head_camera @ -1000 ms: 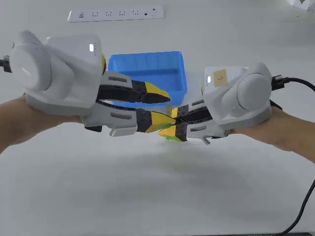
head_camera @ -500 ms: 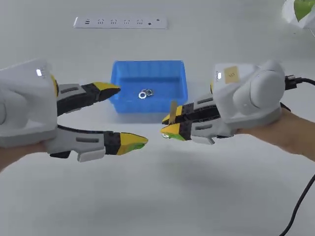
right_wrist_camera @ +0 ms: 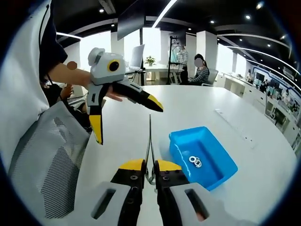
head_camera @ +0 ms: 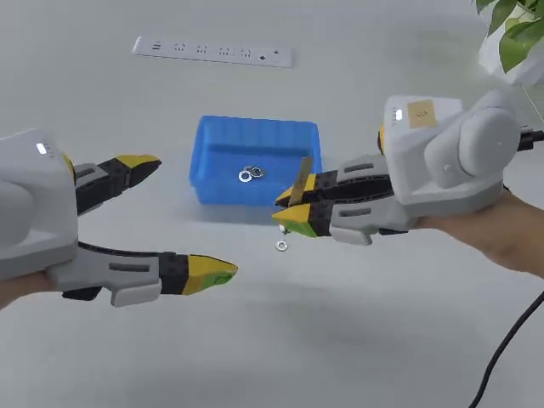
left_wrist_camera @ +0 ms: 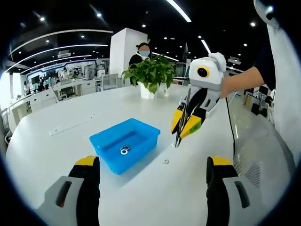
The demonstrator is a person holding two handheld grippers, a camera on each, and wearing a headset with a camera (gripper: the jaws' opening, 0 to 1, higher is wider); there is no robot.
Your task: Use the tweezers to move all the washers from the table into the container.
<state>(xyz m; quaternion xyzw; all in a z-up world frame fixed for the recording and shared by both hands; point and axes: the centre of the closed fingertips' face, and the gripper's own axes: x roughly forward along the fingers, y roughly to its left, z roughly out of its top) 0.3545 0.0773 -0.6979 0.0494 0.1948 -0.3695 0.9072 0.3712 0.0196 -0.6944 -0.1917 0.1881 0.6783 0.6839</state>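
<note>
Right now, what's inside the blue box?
Two washers lie close together on the floor of the blue box. In the head view the tweezers cover a bit of its right side, so that part is hidden.

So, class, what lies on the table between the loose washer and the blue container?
Nothing. In the left gripper view, a bare stretch of white table separates the washer from the container.

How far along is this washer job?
Two washers already lie in the blue container. The right gripper, jaws shut on the tweezers, holds their tips close to one loose washer on the table; that one is left to move. The left gripper is open, holding nothing.
</note>
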